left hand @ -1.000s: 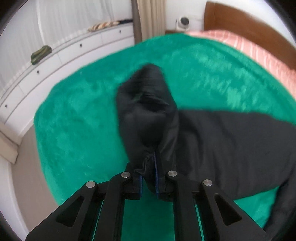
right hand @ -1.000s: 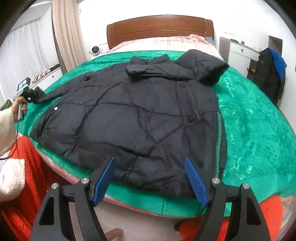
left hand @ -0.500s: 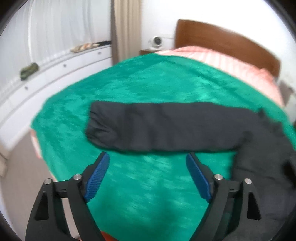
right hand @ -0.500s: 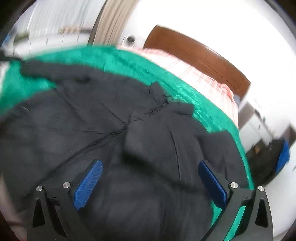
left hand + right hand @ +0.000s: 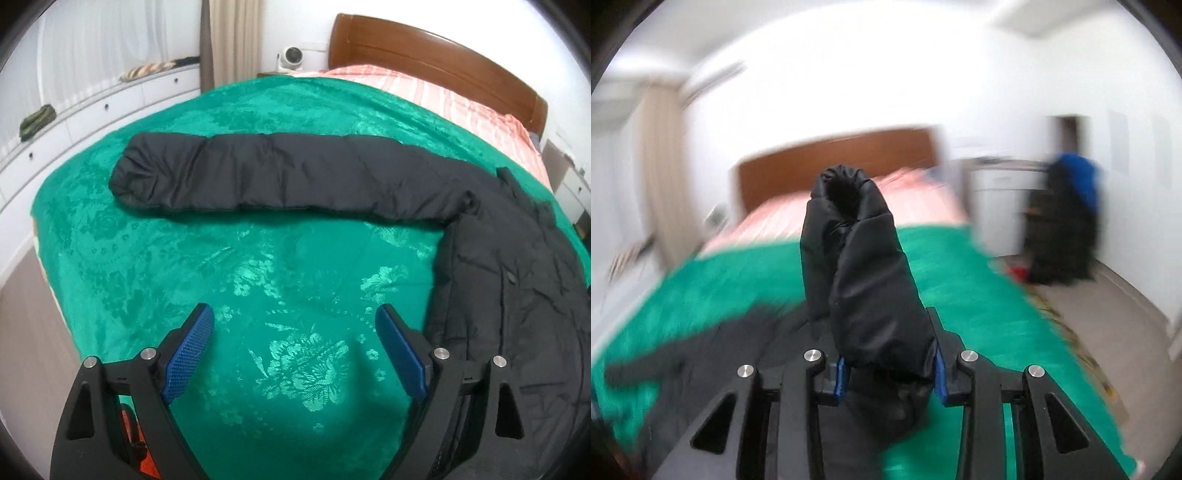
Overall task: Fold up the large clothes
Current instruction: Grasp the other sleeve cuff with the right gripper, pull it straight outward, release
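Two views. Left wrist: left gripper (image 5: 295, 347) spread wide, empty, above green blanket (image 5: 280, 280); jacket (image 5: 517, 295) sleeve (image 5: 277, 181) laid flat. Right wrist: right gripper (image 5: 889, 376) closing on other sleeve (image 5: 864, 277); may slip from the puffy, slick fabric.

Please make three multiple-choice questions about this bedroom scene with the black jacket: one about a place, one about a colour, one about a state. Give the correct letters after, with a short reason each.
1. Where does the outstretched sleeve of the black jacket lie?
A. on the green blanket
B. on the floor
C. over the headboard

2. What colour are the pads of the left gripper?
A. red
B. blue
C. white

3. What is between the jaws of the right gripper?
A. nothing
B. a pillow
C. a black jacket sleeve end

Answers:
1 A, the sleeve rests flat on the green blanket.
2 B, both pads are blue.
3 C, the sleeve end stands between the closing jaws, touching both pads.
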### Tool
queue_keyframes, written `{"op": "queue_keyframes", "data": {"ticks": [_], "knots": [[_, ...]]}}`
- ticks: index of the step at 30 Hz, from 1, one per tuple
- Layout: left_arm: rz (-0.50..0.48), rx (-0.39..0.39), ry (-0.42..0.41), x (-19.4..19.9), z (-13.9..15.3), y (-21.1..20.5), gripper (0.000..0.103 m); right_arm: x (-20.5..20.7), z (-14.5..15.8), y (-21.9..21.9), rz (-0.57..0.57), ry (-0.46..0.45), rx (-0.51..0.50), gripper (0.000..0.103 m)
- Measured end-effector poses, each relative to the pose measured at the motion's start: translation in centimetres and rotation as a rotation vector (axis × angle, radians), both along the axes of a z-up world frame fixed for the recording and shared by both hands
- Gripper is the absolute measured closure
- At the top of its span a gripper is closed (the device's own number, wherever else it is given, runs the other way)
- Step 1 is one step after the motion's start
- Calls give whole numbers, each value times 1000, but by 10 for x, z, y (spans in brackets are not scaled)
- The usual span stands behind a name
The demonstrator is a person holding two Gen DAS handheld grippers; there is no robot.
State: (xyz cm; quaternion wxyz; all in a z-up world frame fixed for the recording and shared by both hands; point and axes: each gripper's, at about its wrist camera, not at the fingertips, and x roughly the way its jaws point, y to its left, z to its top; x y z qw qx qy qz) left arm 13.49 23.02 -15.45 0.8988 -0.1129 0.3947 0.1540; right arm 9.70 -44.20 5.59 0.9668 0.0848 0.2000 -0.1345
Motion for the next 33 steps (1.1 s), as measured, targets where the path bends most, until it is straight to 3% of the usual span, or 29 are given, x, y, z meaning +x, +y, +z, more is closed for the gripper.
{"op": "queue_keyframes", "data": {"ticks": [2, 5, 8, 12, 14, 15, 16, 19, 22, 24, 27, 30, 33], "knots": [[-7, 6, 0, -1, 0, -3, 13, -30, 10, -56, -144, -8, 27, 69], [-13, 4, 21, 3, -7, -7, 13, -68, -17, -130, -350, 61, 89, 77], [-21, 24, 40, 7, -14, -13, 13, -93, -91, -183, -478, 192, 217, 80], [-26, 68, 72, 8, -21, -19, 13, -122, -178, -205, -569, 279, 430, 79], [-20, 58, 78, 8, -24, -16, 13, -136, -201, -203, -592, 271, 493, 62], [-13, 42, 80, 8, -25, -13, 12, -140, -207, -200, -596, 267, 505, 40], [-5, 34, 80, 8, -25, -12, 11, -146, -209, -193, -602, 258, 505, 31], [6, 34, 74, 6, -26, -11, 7, -156, -195, -150, -602, 215, 422, 27], [-9, 42, 86, 10, -28, -16, 4, -158, -182, -92, -502, 141, 342, 13], [-9, 49, 100, 11, -30, -18, 2, -149, -182, -53, -419, 103, 316, 12], [-5, 2, 124, 12, -36, -12, 0, -136, -192, -12, -318, 126, 248, 12], [-11, -22, 119, 11, -38, -8, 0, -117, -201, 1, -248, 195, 205, 12], [-8, -2, 104, 9, -39, -11, 0, -116, -207, -3, -264, 207, 215, 12]]}}
